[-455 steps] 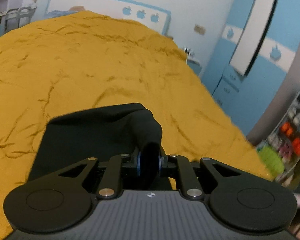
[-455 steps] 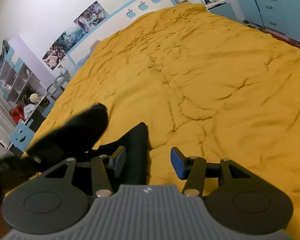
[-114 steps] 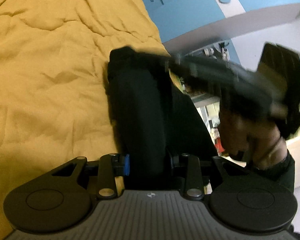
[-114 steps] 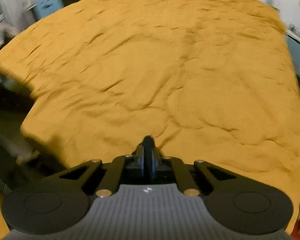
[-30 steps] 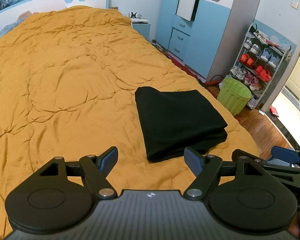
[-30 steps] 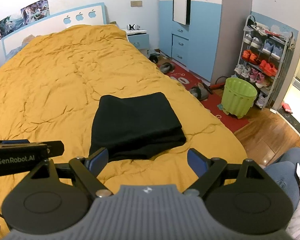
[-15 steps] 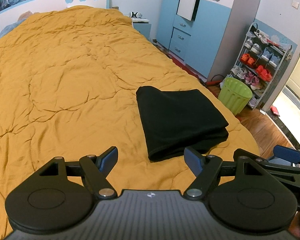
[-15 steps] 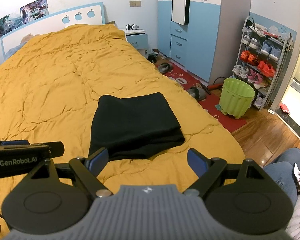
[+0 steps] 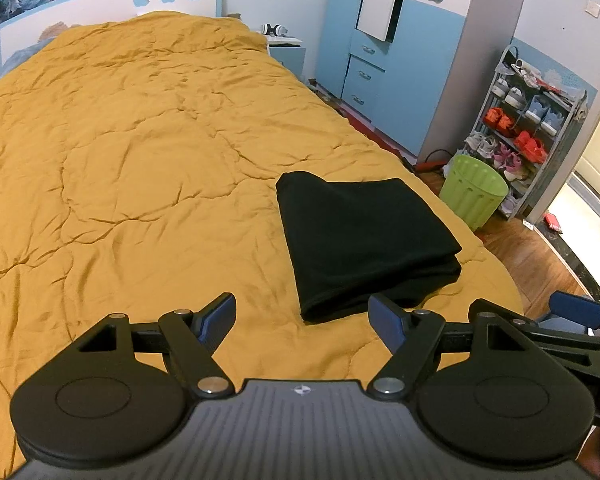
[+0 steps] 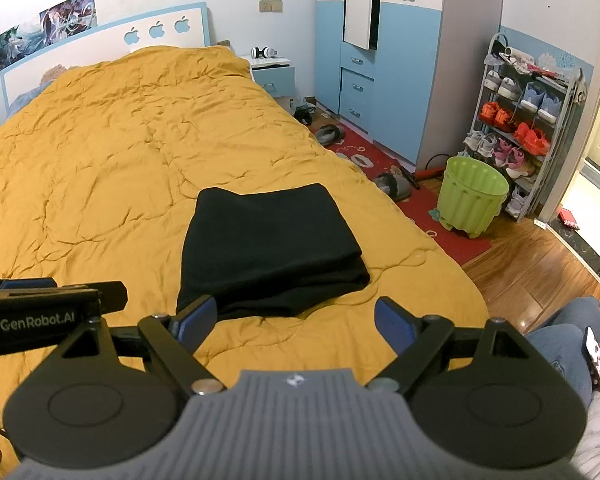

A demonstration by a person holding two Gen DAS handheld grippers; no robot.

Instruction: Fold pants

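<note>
A: What do these rigs look like up close?

B: Both the same. The left gripper (image 9: 302, 318) is matte black: two big round discs with a circle pressed into each, angular link arms with triangular cutouts, silver screw heads at the pivots. Its fingers (image 9: 384, 322) have blue pads. The near body is a ribbed grey plate with a tiny round logo.

A: And the other?

B: The right gripper (image 10: 296, 322) has identical discs, screws and blue pads. From its camera, the left one's side shows white "GenRobot.AI" lettering.
</note>
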